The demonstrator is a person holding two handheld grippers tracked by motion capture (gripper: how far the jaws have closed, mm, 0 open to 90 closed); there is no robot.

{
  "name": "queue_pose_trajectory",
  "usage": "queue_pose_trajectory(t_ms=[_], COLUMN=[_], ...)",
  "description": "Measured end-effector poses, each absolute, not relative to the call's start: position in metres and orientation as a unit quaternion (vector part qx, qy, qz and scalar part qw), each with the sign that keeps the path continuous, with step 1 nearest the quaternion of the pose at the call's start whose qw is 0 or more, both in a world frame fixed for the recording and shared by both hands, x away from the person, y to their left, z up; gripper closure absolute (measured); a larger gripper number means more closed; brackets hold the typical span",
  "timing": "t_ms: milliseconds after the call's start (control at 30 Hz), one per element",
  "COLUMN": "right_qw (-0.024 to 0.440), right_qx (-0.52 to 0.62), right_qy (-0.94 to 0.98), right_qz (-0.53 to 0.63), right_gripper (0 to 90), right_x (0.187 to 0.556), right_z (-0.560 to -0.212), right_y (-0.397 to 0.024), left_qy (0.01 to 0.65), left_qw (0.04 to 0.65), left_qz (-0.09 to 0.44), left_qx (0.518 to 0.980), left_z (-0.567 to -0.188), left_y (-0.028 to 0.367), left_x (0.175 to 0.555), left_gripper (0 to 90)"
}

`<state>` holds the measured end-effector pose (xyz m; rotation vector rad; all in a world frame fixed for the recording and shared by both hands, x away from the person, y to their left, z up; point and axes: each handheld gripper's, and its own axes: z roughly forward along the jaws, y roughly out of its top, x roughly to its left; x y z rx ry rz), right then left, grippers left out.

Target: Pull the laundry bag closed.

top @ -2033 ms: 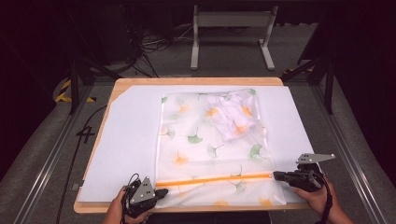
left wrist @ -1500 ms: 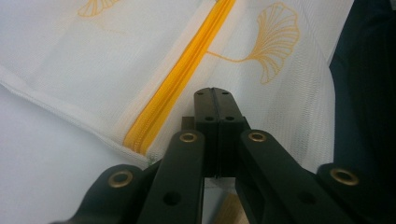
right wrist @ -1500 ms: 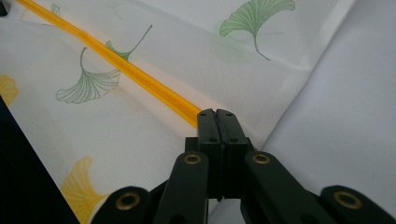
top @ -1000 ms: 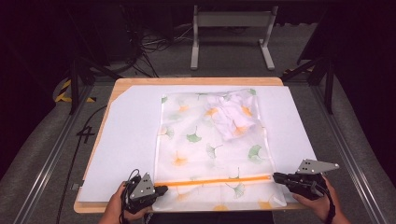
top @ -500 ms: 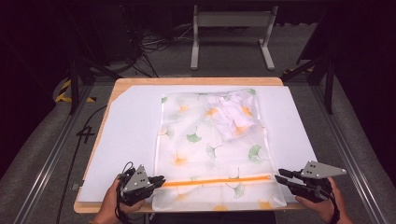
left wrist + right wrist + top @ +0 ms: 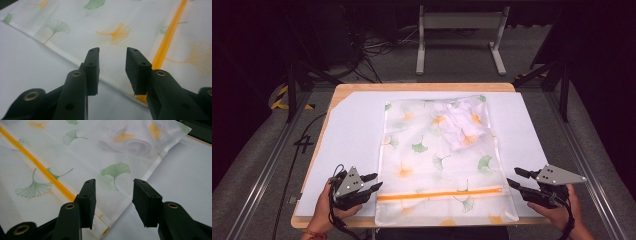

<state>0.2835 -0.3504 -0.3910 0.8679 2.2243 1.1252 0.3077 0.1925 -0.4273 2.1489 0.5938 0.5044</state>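
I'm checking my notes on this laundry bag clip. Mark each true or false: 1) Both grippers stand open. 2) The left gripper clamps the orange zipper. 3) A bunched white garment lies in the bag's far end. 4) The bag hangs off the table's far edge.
1) True: the left gripper and the right gripper stand open, jaws just opening, nothing between them.
2) False: it sits beside the orange zipper, apart.
3) True: the garment shows through the mesh bag.
4) False: it lies flat on the table.

Sheer printed mesh bag (image 6: 437, 160) with orange zip (image 6: 439, 194); white matt sheet (image 6: 352, 130) under it, on a wooden board (image 6: 422, 87).
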Motion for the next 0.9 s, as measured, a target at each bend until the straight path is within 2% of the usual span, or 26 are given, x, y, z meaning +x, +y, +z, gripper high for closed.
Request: queue_pose_trajectory(t_ms=[133, 167, 300, 333, 400, 667, 900], right_qw=[0.257, 0.260, 0.266, 0.270, 0.271, 0.279, 0.281], right_qx=[0.320, 0.318, 0.318, 0.322, 0.324, 0.334, 0.344], right_qy=[0.814, 0.815, 0.814, 0.813, 0.812, 0.807, 0.794], right_qz=[0.412, 0.410, 0.406, 0.404, 0.402, 0.398, 0.415], right_gripper=[46.6, 44.1, 39.8, 35.8, 34.0, 26.3, 19.4], right_x=[0.289, 0.292, 0.299, 0.304, 0.306, 0.321, 0.321], right_z=[-0.393, -0.394, -0.396, -0.398, -0.399, -0.409, -0.415], right_y=[-0.353, -0.354, -0.357, -0.359, -0.359, -0.366, -0.375], left_qy=[0.250, 0.254, 0.269, 0.277, 0.285, 0.328, 0.355], left_qw=[0.411, 0.410, 0.410, 0.407, 0.405, 0.412, 0.429], left_qz=[0.211, 0.218, 0.224, 0.228, 0.228, 0.227, 0.228], left_qx=[0.851, 0.849, 0.842, 0.840, 0.838, 0.819, 0.798], left_z=[-0.428, -0.428, -0.428, -0.430, -0.431, -0.439, -0.448], left_y=[0.197, 0.201, 0.209, 0.215, 0.218, 0.249, 0.273], left_x=[0.311, 0.314, 0.317, 0.320, 0.321, 0.326, 0.322], left_gripper=[56.4, 51.5, 46.5, 42.5, 38.3, 27.7, 19.3])
